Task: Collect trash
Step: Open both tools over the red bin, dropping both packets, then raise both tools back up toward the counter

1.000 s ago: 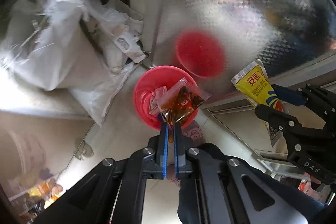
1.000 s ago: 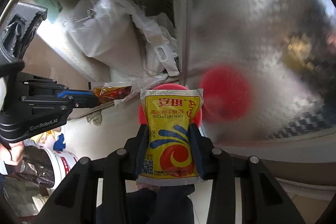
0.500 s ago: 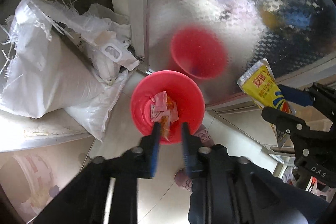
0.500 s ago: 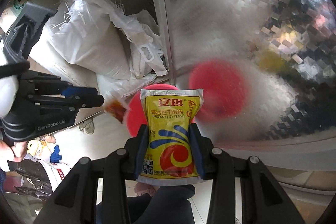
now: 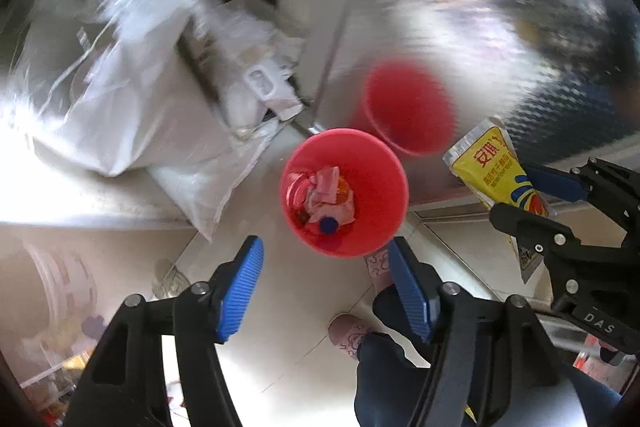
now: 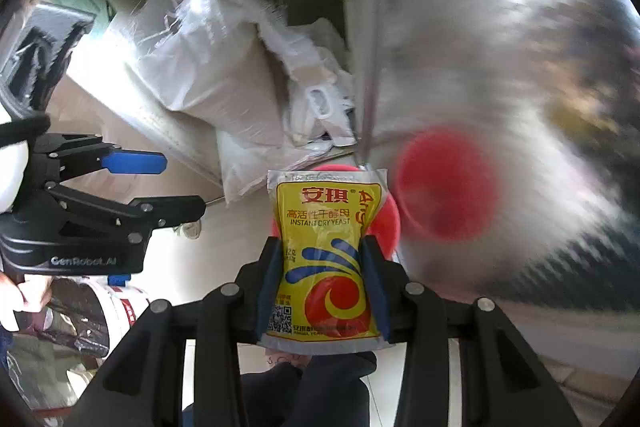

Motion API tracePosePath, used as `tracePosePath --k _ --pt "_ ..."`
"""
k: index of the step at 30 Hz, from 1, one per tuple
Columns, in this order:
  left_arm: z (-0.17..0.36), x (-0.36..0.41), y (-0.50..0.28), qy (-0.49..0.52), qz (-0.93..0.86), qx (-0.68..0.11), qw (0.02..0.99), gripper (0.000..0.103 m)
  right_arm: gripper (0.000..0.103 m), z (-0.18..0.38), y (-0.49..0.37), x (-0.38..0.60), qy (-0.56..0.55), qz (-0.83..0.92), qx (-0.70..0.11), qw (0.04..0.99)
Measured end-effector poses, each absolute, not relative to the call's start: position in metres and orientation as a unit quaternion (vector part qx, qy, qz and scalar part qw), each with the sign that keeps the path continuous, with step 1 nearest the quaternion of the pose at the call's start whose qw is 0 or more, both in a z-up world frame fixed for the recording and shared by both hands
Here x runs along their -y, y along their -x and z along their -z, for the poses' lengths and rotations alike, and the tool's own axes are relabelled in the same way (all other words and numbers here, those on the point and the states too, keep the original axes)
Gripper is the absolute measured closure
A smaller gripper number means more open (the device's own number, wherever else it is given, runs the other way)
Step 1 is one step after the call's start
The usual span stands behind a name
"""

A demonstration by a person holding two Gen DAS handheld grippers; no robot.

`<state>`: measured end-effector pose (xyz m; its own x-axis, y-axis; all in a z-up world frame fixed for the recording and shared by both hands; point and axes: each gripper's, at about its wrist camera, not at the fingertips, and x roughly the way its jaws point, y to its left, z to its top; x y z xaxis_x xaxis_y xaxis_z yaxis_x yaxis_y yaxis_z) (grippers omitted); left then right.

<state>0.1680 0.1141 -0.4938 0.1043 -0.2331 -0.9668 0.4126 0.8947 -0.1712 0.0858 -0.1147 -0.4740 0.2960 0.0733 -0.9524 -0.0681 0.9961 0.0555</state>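
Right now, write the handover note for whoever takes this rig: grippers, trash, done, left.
Left gripper: jaws opening, nothing between them, above the red bin.
Right gripper: shut on the yellow yeast packet, gripped by its two side edges, off to the bin's side.
Red bin: on the floor by the shiny metal panel; pink wrappers, an orange sauce sachet and a blue cap inside.
Done: several pieces binned.
Left: bring the yeast packet over the bin and let go. White sacks beside the bin are untouched.
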Motion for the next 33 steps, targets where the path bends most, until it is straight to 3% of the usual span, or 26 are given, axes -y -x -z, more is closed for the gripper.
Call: tracePosePath --k 5,9,11,16,21,33 --pt "0.511 -0.134 -0.17 -0.057 0.186 -0.639 0.744 0.02 0.059 0.489 -0.098 0.099 0.031 -0.062 -0.592 0.803" --pt "0.514 -0.141 -0.167 -0.055 0.171 -0.637 0.75 0.02 0.05 0.495 -0.103 0.093 0.047 -0.07 -0.6 0.795" --pt "0.512 -0.144 -0.164 -0.053 0.17 -0.634 0.752 0.019 0.036 0.492 -0.101 0.09 0.056 -0.069 -0.594 0.799" --pt "0.491 -0.155 -0.153 -0.046 0.157 -0.631 0.758 0.019 0.032 0.475 -0.094 0.083 0.067 -0.07 -0.594 0.799" --pt "0.431 -0.165 -0.131 -0.032 0.146 -0.62 0.77 0.019 0.032 0.423 -0.079 0.072 0.076 -0.075 -0.578 0.809" --pt "0.222 -0.181 -0.09 -0.039 0.131 -0.556 0.82 0.012 0.031 0.235 -0.043 0.054 0.085 -0.077 -0.521 0.846"
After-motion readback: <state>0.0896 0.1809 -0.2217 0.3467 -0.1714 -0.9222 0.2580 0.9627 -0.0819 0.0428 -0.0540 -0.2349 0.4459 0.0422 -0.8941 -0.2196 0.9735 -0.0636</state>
